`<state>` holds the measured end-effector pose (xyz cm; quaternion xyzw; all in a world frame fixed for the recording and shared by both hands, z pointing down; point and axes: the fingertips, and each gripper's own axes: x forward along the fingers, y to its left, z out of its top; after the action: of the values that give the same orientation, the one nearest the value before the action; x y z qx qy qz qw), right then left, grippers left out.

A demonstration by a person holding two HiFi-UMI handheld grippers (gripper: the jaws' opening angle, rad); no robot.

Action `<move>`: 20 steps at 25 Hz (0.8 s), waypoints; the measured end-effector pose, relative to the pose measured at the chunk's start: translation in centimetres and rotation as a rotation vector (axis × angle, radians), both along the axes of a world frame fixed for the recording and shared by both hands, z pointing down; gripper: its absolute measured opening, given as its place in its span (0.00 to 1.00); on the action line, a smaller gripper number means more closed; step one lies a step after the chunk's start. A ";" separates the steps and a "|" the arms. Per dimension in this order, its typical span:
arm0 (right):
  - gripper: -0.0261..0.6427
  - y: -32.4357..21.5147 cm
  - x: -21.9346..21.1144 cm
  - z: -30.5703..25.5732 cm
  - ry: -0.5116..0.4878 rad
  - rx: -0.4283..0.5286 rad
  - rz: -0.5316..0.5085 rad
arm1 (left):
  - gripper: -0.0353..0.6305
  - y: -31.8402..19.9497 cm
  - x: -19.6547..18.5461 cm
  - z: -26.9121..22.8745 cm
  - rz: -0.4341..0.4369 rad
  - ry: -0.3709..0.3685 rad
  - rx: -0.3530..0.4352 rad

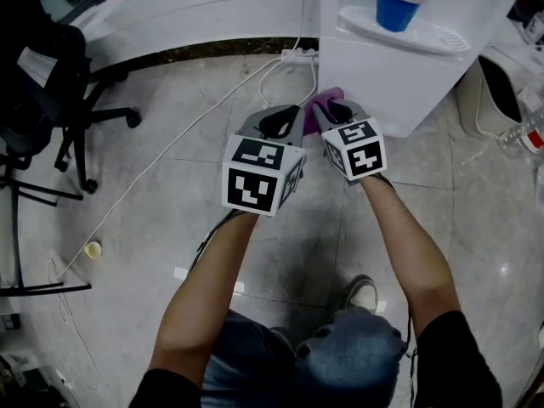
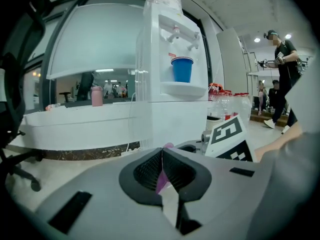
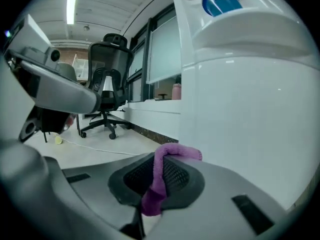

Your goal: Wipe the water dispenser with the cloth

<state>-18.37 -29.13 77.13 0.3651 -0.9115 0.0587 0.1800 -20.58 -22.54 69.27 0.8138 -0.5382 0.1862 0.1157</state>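
The white water dispenser (image 1: 399,66) stands just ahead of me, with a blue cup (image 1: 396,1) on its drip tray. I hold both grippers side by side low in front of it. A purple cloth (image 1: 316,109) spans between them. My left gripper (image 1: 285,119) is shut with a sliver of the cloth (image 2: 161,176) pinched in its jaws. My right gripper (image 1: 338,110) is shut on the cloth (image 3: 159,176), which loops over its tip close to the dispenser's white front (image 3: 250,114). The cup (image 2: 182,70) and dispenser (image 2: 167,84) also show in the left gripper view.
A power strip (image 1: 297,54) and white cable lie on the tiled floor by the dispenser. A black office chair (image 1: 59,92) stands left, near a small cup (image 1: 93,249) on the floor. A curved white counter (image 1: 187,7) runs behind. A person (image 2: 282,54) stands far right.
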 end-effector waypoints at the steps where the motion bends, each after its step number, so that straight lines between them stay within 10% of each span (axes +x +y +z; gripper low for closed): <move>1: 0.09 -0.3 -0.2 0.4 -0.007 -0.008 0.007 | 0.09 0.1 -0.1 0.0 0.000 -0.003 0.003; 20: 0.09 -2.1 7.6 1.1 -0.021 -0.015 0.161 | 0.09 -1.5 3.3 0.6 0.042 0.013 0.004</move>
<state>-10.80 -31.28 78.20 0.4352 -0.8806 0.0837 0.1679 -17.33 -24.04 69.84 0.8264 -0.5205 0.1822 0.1138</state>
